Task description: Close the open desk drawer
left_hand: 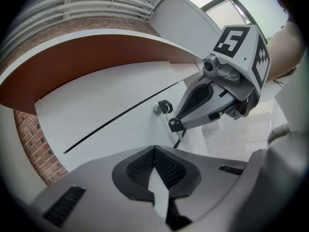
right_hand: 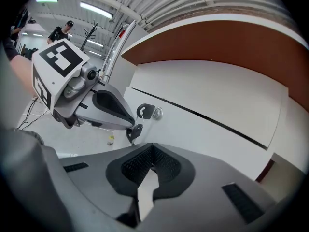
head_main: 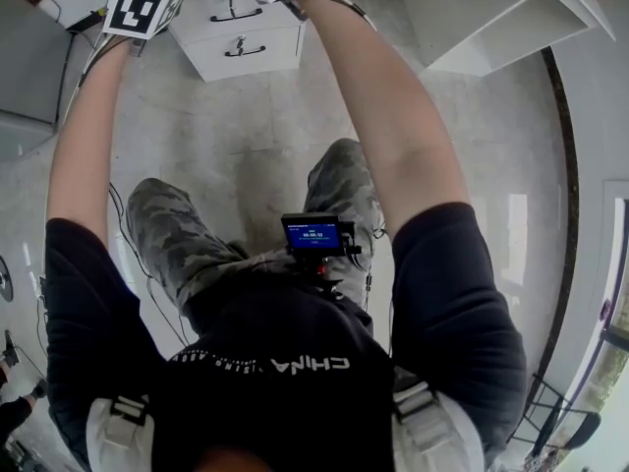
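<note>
Noted left gripper pressed together, empty; right gripper likewise | found keyed drawer front just ahead of both tips

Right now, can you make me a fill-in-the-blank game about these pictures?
1. A key sticks in the lock of the ____ drawer front.
2. The left hand-held gripper and the right hand-held gripper both have their jaws ____, holding nothing.
3. The person's trousers have a ____ pattern.

Missing words: white; shut; camouflage.
</note>
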Demonstrator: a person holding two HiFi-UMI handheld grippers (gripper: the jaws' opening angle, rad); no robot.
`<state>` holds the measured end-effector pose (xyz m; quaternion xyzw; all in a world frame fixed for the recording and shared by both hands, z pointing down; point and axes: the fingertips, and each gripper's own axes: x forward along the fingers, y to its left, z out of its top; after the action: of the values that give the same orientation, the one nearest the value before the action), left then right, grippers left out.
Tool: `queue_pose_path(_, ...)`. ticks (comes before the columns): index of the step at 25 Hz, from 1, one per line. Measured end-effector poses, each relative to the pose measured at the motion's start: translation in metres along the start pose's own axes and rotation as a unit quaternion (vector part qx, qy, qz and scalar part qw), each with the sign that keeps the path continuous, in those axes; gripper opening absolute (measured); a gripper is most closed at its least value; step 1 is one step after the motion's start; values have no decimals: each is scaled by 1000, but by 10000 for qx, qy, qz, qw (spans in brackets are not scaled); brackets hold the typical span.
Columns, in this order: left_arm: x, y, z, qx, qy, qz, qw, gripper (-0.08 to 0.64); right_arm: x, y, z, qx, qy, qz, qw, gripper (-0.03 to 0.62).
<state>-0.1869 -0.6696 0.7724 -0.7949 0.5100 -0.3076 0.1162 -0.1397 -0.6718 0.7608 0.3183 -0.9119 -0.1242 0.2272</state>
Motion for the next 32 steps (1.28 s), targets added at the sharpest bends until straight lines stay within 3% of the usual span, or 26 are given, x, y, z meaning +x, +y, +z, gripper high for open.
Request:
queue_pose_path(16,10,5,2,-94,127,-15,9999,12,7,-10,-7,202,193,1,9996,15)
queue_pose_path(20,12,5,2,78,261,78,9996,12,17,2,-17,257,331,274,9987,15)
queue_pose_path(22,12,4,2,242,358,126,9990,12,17,1,-24,-94,619,179,9979,17)
queue_pose_path(26,3,-6,8,559,318,41,9979,12,6,-6,-15,-1420,793,-127,9866,17)
queue_pose_path(32,-4,-7,18,538,322,-35,9980,12,-5,-6,-7,-1696,929,-250,9808,17)
